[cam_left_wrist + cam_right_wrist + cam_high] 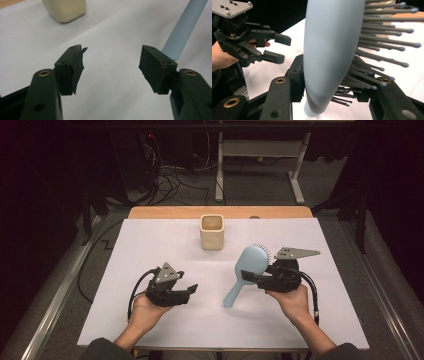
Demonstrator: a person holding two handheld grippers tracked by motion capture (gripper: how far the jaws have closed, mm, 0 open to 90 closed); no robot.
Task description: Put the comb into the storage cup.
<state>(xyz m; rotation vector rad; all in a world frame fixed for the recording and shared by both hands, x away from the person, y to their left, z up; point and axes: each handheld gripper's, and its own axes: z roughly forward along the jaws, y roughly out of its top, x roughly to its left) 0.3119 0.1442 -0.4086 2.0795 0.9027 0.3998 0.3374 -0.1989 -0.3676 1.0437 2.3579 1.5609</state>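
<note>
- You are holding the light blue hairbrush [248, 270] in the right gripper [248, 277], its fingers clamped across the neck where head meets handle, just right of the frame's centre in the high view.
- You are keeping the brush tilted, handle slanting down toward the lower left and its tip near or on the bench [165, 330], probably so the free handle is offered to the other gripper.
- You are holding the left gripper [190, 290] in the lower left with fingers spread wide and empty, pointing toward the handle, likely ready to take it.
- The beige cup [211, 231] is standing upright at upper centre, well apart, probably where the brush is going.
</note>
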